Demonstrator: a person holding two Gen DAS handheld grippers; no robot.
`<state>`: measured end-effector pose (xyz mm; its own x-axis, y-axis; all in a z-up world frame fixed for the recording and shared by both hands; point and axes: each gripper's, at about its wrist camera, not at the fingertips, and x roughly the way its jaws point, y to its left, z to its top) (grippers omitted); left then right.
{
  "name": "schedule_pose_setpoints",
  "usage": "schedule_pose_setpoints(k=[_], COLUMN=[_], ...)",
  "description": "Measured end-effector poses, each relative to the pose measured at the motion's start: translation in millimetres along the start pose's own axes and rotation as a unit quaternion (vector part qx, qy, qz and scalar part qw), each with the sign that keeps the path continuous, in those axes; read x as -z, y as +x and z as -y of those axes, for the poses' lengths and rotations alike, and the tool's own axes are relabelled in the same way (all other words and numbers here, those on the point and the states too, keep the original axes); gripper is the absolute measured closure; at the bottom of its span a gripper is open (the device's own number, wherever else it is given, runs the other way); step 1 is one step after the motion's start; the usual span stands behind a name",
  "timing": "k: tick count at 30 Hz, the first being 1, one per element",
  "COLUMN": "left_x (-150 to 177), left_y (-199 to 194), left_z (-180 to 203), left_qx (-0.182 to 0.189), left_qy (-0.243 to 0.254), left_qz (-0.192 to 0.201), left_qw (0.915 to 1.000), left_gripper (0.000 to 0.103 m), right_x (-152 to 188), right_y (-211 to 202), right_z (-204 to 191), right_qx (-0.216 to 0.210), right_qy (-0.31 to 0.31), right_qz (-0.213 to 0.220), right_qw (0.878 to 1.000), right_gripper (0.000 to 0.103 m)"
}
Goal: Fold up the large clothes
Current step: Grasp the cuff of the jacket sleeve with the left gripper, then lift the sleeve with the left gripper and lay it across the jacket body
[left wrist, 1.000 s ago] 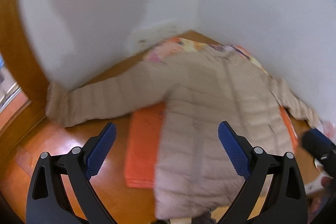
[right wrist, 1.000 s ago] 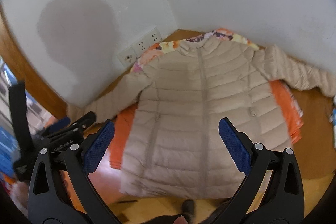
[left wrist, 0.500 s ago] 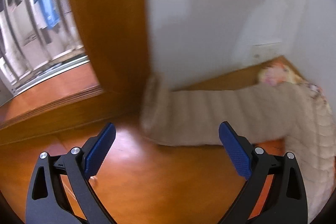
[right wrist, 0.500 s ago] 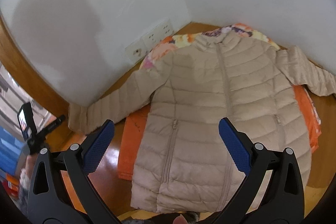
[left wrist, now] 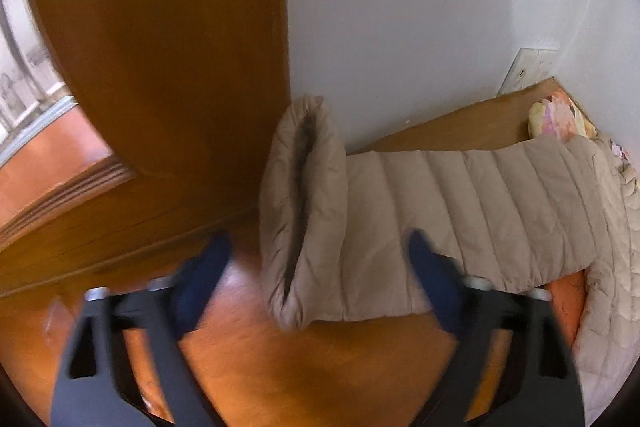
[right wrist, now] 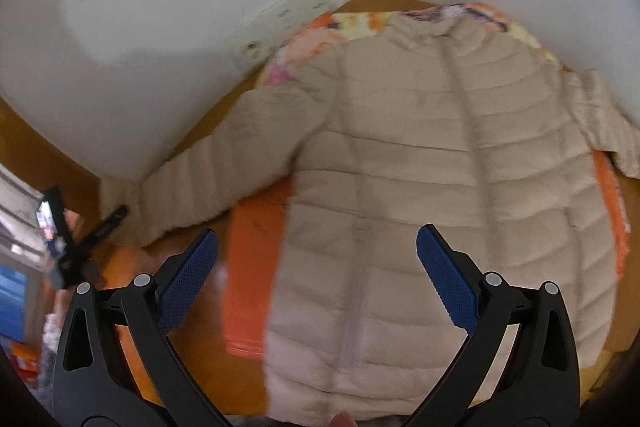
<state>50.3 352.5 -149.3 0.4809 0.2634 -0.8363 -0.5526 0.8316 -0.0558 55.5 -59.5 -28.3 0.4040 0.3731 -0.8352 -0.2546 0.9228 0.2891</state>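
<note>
Closing in since a second ago, the left gripper (left wrist: 316,279), fingers spread, now straddles the beige quilted puffer jacket's (right wrist: 440,187) sleeve cuff (left wrist: 302,207) at 12 o'clock on the wooden floor (left wrist: 320,367); right gripper (right wrist: 316,275) hovers spread above the hem, so a sleeve fold looks imminent

Left wrist view: sitting low and close over the wooden floor (left wrist: 320,367), looking forward between the left gripper (left wrist: 316,279) fingers at the cuff end of the jacket sleeve (left wrist: 460,215), toward the wall (left wrist: 420,7) and door (left wrist: 160,47). Right wrist view: hanging higher and farther back, looking down between the right gripper (right wrist: 316,275) fingers over the whole beige jacket (right wrist: 440,187). Sharing that sleeve (right wrist: 208,183), the wall sockets (right wrist: 288,19) and the floral cloth (right wrist: 288,63).
</note>
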Motion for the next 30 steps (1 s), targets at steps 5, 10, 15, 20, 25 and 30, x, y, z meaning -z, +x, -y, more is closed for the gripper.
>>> schedule_pose_setpoints(k=[5,10,15,20,25,30], left_x=[0.7,-5.6,-14.9,-24.2,-31.0,-32.3], left_y=[-1.3,-21.9,-41.8,-60.1,-72.0,-88.5], left_z=[-2.4,2.3,19.9,56.8,101.0,165.2], left_qx=[0.030,0.050,0.050,0.050,0.081,0.113], left_qy=[-0.004,-0.020,-0.022,0.002,0.018,0.062], left_qz=[-0.007,0.006,0.020,0.028,0.027,0.023], left_qw=[0.9995,0.9986,0.9983,0.9983,0.9962,0.9914], left_gripper=[0.095,0.096,0.096,0.096,0.096,0.096], right_x=[-6.7,-5.6,-6.9,-9.5,-8.2,-6.1], right_y=[8.5,13.9,11.9,4.2,-5.9,-22.4], right_z=[-27.2,-13.6,4.3,28.5,56.1,96.1], right_qx=[0.020,0.003,0.005,0.005,0.027,0.039], right_qy=[-0.074,-0.054,-0.053,-0.036,-0.031,-0.002], right_qz=[0.007,0.000,0.015,0.019,0.014,0.015], right_qw=[0.997,0.999,0.998,0.999,0.999,0.999], right_gripper=[0.004,0.004,0.004,0.004,0.004,0.004])
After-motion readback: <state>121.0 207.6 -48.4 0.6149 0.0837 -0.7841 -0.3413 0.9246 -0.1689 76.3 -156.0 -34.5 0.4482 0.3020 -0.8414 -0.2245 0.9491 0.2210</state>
